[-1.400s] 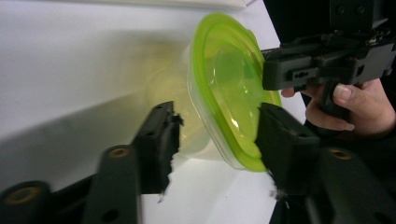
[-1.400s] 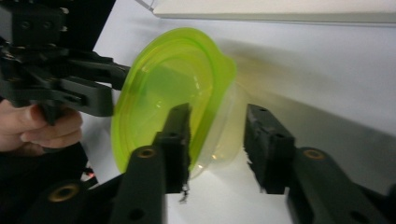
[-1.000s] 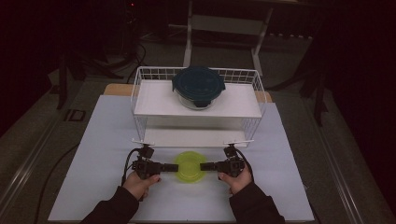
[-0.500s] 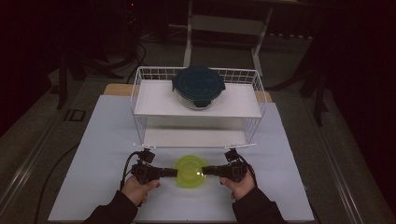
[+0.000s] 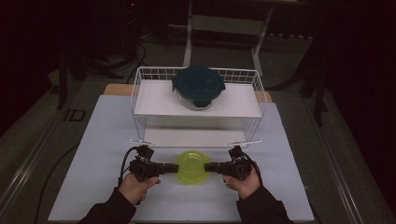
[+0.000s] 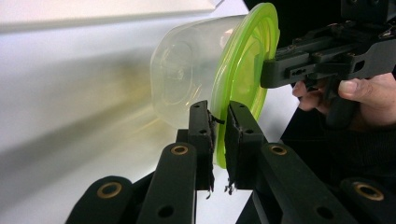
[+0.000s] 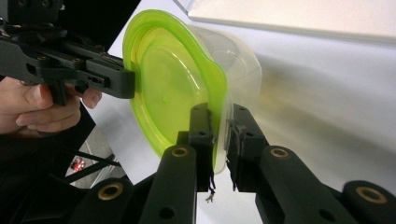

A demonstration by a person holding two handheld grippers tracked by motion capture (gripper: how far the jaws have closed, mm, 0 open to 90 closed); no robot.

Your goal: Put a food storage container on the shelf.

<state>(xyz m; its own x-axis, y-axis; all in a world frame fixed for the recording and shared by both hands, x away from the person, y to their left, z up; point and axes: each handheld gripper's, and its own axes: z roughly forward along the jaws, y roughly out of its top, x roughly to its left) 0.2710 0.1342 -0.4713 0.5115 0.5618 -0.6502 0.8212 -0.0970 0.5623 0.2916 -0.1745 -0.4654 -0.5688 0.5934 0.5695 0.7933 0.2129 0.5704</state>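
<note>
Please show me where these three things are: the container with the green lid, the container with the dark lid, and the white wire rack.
Green-lidded container (image 5: 192, 166), high view, centre of its lid.
Dark-lidded container (image 5: 198, 84), high view, centre of its lid.
White wire rack (image 5: 243, 101), high view, bare top shelf.

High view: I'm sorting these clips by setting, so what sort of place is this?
Likely a dim lab or recording room set up like a kitchen: a white mat on a table, a wire rack, lidded food containers.

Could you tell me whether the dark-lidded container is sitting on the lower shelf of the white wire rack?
No, the dark-lidded container sits on the top shelf of the white wire rack.
</note>
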